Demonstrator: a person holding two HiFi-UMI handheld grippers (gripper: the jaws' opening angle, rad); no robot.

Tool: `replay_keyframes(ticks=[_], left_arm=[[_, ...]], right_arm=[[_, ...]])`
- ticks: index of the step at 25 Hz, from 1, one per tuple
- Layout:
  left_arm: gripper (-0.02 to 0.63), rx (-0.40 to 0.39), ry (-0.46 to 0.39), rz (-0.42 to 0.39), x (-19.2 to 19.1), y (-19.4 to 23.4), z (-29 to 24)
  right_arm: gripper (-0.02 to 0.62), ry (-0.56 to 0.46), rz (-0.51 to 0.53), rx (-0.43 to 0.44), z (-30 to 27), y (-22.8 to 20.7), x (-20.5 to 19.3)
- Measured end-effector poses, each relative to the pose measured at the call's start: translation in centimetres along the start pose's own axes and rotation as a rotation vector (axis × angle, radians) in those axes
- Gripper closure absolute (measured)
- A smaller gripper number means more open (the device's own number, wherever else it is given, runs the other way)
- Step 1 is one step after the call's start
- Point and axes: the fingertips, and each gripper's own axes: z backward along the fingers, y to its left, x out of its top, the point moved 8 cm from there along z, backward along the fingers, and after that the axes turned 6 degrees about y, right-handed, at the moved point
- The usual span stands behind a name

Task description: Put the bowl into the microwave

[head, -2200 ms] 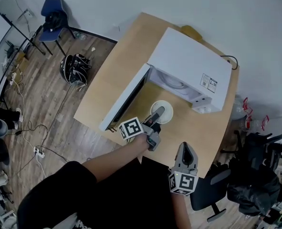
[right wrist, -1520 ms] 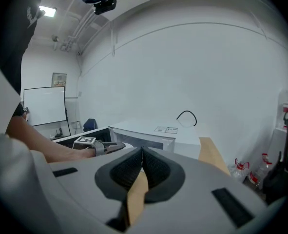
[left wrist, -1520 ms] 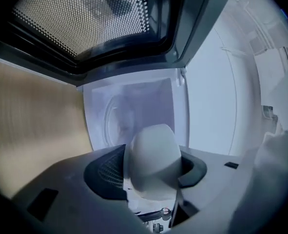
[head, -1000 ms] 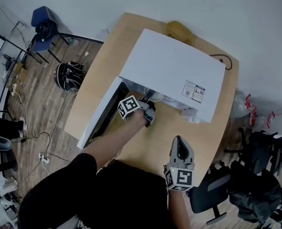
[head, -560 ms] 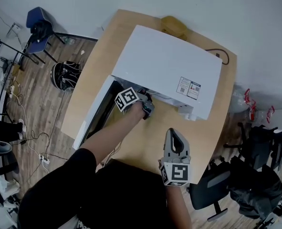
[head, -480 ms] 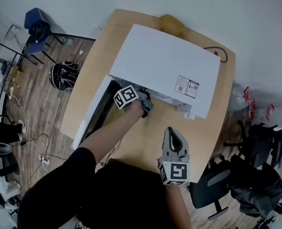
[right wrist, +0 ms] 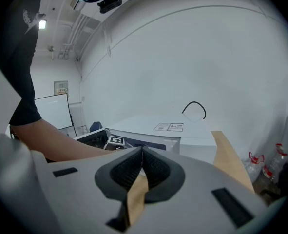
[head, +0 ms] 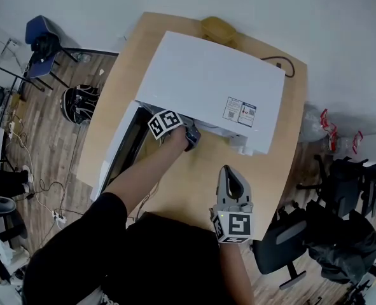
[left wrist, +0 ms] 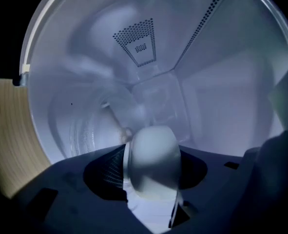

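In the left gripper view the white bowl [left wrist: 153, 160] is held by its rim, tilted, with my left gripper [left wrist: 151, 173] shut on it. It sits inside the white microwave cavity, over the glass turntable [left wrist: 90, 130]. From the head view the microwave [head: 207, 88] stands on the wooden table [head: 188, 192] with its door [head: 114, 151] swung open to the left. My left gripper [head: 189, 136] reaches into the opening, and the microwave's top hides the bowl. My right gripper [head: 232, 175] hovers over the table's front, shut and empty, its pads [right wrist: 143, 156] meeting.
A yellow object [head: 218, 27] lies behind the microwave, and a black cable [head: 278, 64] loops at its back right. A black office chair [head: 283, 246] stands at the table's right front. A dark bag [head: 79, 103] and a blue chair [head: 38, 33] are on the floor to the left.
My left gripper has carried the bowl from the table in front of the microwave into the cavity. The right gripper has stayed shut near the front edge.
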Motion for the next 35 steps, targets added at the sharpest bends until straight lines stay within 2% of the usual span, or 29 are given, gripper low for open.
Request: replay_keyframes(ticks=[3,10,15,20,28,33,35], left_arm=[[0.380,0.040,-0.001,-0.040,0.4,0.0,-0.5],[0.380,0.074,-0.059,0.004,0.7,-0.1,-0.3],[0.371,0.066,-0.071,0.026,0.8,0.1,-0.5],[0.359,0.078,-0.089,0.090,0.8,0.1,-0.3],[0.357,0.060,-0.082,0.186,0.5,0.6,0.0],[0.347,0.034,-0.073,0.203,0.5,0.7,0.3],[0.334,0.037,-0.069,0.163,0.6,0.5,0.4]], right_arm=[[0.535,-0.004,-0.012,-0.002,0.0,-0.7,0.0],[0.535,-0.001,0.020,0.024,0.1,-0.3,-0.1],[0.535,0.006,0.023,0.034,0.0,0.1,-0.7],[0.535,0.016,0.124,0.027,0.3,0.9,-0.6],[0.535,0.030,0.131,-0.004,0.8,0.8,0.2],[0.535,0.011,0.132,0.009,1.0,0.8,-0.3],[0.535,0.008,0.134,0.009,1.0,0.9,-0.3]])
